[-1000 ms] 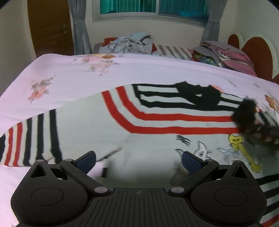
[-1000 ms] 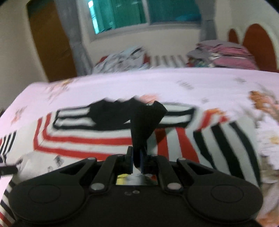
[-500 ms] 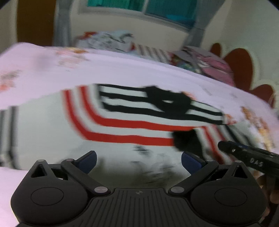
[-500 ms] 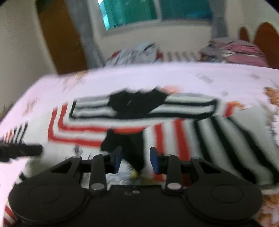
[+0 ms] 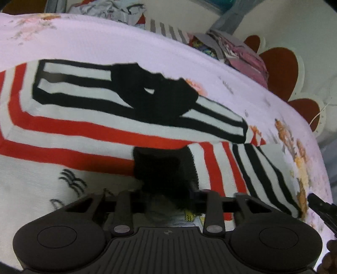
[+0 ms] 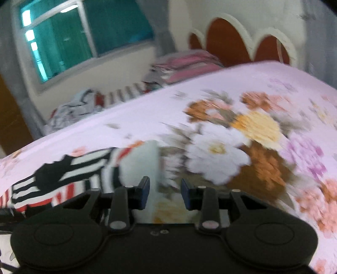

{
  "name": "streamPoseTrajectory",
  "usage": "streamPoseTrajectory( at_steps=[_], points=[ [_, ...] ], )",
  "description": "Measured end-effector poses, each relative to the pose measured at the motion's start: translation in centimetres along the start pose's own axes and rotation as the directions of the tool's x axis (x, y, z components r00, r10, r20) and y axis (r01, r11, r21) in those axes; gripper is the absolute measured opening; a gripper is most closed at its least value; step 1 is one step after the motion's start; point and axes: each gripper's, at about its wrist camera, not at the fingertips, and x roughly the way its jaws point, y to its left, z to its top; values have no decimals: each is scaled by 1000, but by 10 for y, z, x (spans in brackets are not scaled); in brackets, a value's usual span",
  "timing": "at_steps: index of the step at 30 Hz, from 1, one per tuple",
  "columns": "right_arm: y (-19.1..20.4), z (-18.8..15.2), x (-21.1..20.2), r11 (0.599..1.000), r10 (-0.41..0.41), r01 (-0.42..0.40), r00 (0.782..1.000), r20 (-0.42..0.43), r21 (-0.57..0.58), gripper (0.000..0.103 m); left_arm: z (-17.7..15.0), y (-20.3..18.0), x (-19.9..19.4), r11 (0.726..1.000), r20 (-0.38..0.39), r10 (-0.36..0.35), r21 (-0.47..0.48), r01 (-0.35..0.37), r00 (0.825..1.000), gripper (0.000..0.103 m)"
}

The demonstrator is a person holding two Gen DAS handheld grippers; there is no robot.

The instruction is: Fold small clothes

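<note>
A white sweater with red and black stripes lies spread on the pink floral bedsheet. Its right sleeve is folded inward, and the black cuff rests on the body. My left gripper is low over that cuff. Its jaws are closing with the cuff bunched between them, and the dark fabric hides the pads. My right gripper is open and holds nothing. It hovers at the sweater's right edge, over the flowered sheet. Its tip shows at the right of the left wrist view.
A crumpled pile of clothes and a folded stack sit at the far side of the bed. A red scalloped headboard stands to the right. A window is in the far wall.
My right gripper opened, dropped the black cuff on the sweater and swung right over the sheet. My left gripper moved right and down onto the cuff, and its jaws narrowed from wide open.
</note>
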Motion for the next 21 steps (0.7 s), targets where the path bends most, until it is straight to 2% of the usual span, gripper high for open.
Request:
streamPoseTrajectory(
  at_steps=[2,3,4,6,10,12,15,18,21],
  points=[
    [-10,-2,2,1000,-8,8,1000,-14,28,33,0,-4,4,999,16,22,34,-22,1000,25],
    [-13,-3,4,999,-8,8,1000,-20,35,33,0,-7,3,997,28,39,59,-40,999,9],
    [-14,-4,6,999,-5,6,1000,-26,38,33,0,-8,-2,996,45,41,72,-44,998,5],
    [-15,-5,9,999,0,1,999,-38,34,33,3,-6,-20,995,113,47,82,-57,992,5],
    [-8,-4,12,999,41,-40,998,-54,21,33,6,10,-59,980,256,134,112,-167,957,5],
    [-1,-5,16,997,83,-83,994,-77,2,35,6,26,-58,967,248,192,118,-226,950,5],
    [9,-14,25,990,130,-136,982,-133,-38,35,1,46,-47,969,189,218,74,-235,957,5],
    [18,-23,33,984,147,-163,972,-183,-77,35,-7,47,-42,965,186,233,78,-251,955,5],
    [24,-30,42,981,151,-175,961,-232,-89,35,-11,46,-44,962,217,241,77,-262,946,5]
  ],
)
